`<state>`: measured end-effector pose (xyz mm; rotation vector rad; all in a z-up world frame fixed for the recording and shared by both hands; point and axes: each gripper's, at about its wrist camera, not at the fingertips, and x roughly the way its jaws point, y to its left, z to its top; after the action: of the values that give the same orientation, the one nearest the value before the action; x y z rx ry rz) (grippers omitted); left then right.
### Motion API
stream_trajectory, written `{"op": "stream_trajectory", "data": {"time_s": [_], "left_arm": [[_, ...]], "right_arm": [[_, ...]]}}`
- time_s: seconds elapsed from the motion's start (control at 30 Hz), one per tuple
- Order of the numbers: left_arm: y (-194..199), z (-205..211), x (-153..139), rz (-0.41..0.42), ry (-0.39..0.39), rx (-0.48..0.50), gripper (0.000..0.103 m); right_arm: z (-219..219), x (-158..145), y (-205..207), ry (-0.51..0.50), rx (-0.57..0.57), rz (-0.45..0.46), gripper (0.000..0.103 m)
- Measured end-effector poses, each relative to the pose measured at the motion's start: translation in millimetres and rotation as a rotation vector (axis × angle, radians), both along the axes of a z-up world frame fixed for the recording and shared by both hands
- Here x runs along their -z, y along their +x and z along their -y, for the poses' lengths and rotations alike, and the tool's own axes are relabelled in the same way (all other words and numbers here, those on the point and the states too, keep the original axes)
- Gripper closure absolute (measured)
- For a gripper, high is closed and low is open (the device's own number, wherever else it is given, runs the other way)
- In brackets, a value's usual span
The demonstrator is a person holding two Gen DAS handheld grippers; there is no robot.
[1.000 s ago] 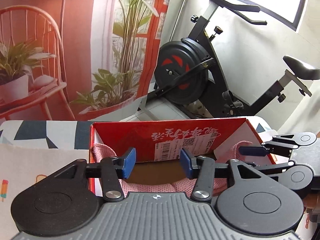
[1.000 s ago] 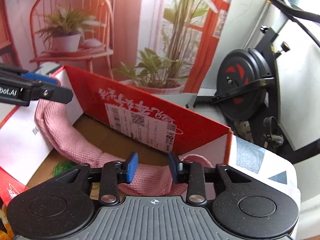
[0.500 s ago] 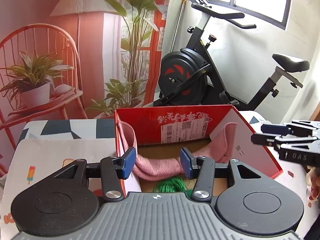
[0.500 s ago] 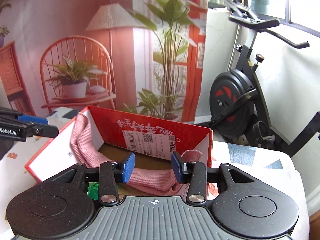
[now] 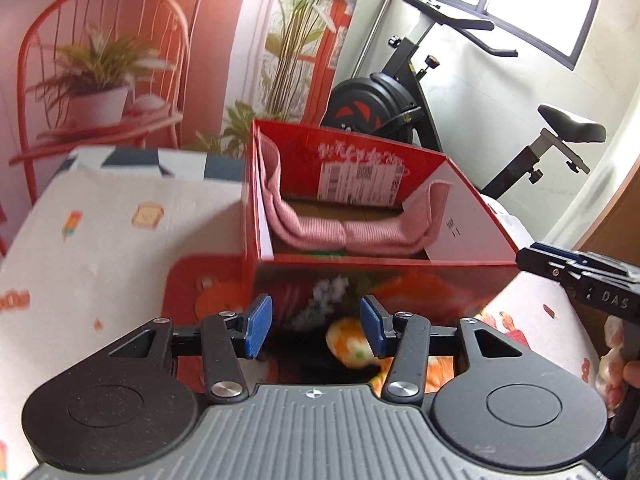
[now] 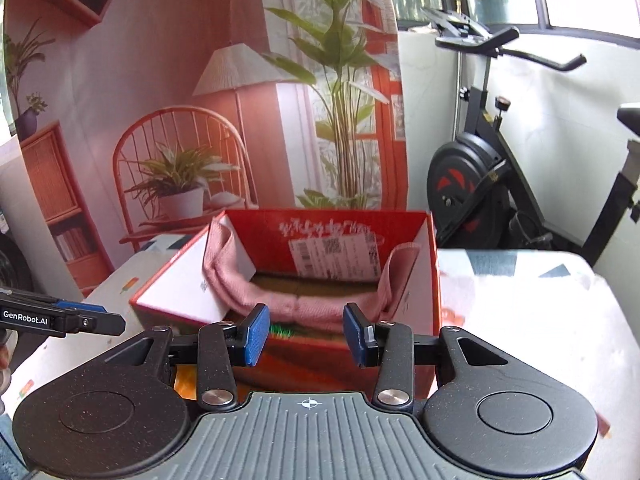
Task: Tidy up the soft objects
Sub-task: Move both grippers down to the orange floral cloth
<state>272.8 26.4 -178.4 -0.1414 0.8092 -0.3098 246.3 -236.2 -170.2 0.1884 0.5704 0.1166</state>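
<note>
Box: a red cardboard box sits open-topped on the table, and it shows in the right wrist view too.
In the box: a pink knitted cloth is draped across the inside, one end climbing the left wall, the other up the right wall; same cloth from the other side.
Under the cloth: a bit of something green peeks out just below the pink, too little showing to name it.
Box wall: a white shipping label is stuck on the far inner side.
Left gripper: jaws spread apart, nothing between them, hovering in front of the box's near wall.
Right gripper: jaws apart as well, empty, in front of the box.
Table: covered by a light cloth with small cartoon prints.
</note>
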Motion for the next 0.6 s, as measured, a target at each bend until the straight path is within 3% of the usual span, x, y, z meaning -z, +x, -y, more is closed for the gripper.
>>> {"op": "stream_trajectory", "data": {"time_s": [0.27,0.4,0.6], "left_arm": [[-21,4,25,-0.093,-0.073,0.009,0.052],[-28,10,37,-0.135,-0.087,0.034,0.052],[-32,13,53,-0.208,-0.103,0.047,0.052]], "right_arm": [[-5,49,-15,0.043,0.02,-0.109,0.065],[-2,67,-18,0.085,0.036,-0.139,0.054],[-2,88,-15,0.124,0.032,-0.2,0.052]]}}
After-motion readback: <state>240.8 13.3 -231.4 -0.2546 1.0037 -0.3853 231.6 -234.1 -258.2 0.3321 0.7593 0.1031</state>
